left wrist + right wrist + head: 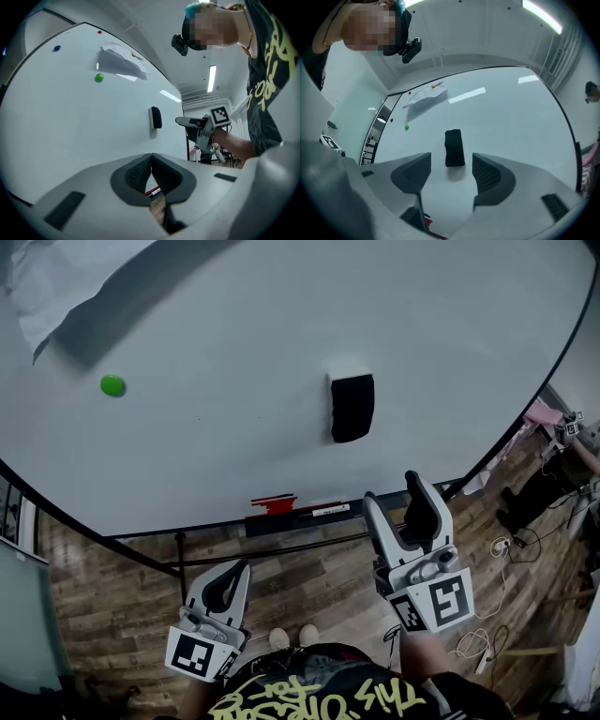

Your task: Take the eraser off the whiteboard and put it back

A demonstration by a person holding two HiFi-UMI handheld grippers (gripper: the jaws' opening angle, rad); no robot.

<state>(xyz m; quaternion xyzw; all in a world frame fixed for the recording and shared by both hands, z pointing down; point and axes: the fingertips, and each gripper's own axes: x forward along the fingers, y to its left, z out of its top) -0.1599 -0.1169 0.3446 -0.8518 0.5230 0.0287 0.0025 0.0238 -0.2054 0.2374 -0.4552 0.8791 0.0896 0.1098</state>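
**Item 1. Black rectangular felt eraser** (352,407). It clings upright to the large white whiteboard (234,334), right of the board's middle and above its lower edge. Nothing touches it.

**Item 2. Right gripper** (392,488), grey plastic with dark ribbed pads. The jaws stand wide apart and hold nothing. In the right gripper view the eraser is framed between the 2 jaws, but it lies beyond their tips and clear of both pads. In the head view the gripper sits below the eraser, near the board's bottom edge.

**Item 3. Left gripper** (242,568), same make. Its jaws are pressed together with nothing between them. It is held low and well apart from the eraser, over the brown wood-plank floor (309,577).

**Item 4. Other things on the board.** There is 1 round green magnet (112,385) far to the left. There is also 1 crumpled white paper sheet (52,282) at the upper left corner. A small red object (274,503) rests on the lower ledge (marker or cap, too small to tell).

**Status of task.**
- The eraser is on the board and ungripped, so by this evidence neither half of the job shows as done.
- The open right jaws lined up on the eraser suggest the reach for it.
- What is left: closing the jaws across the eraser's narrow sides, pulling it free, then setting it flat on the board again.
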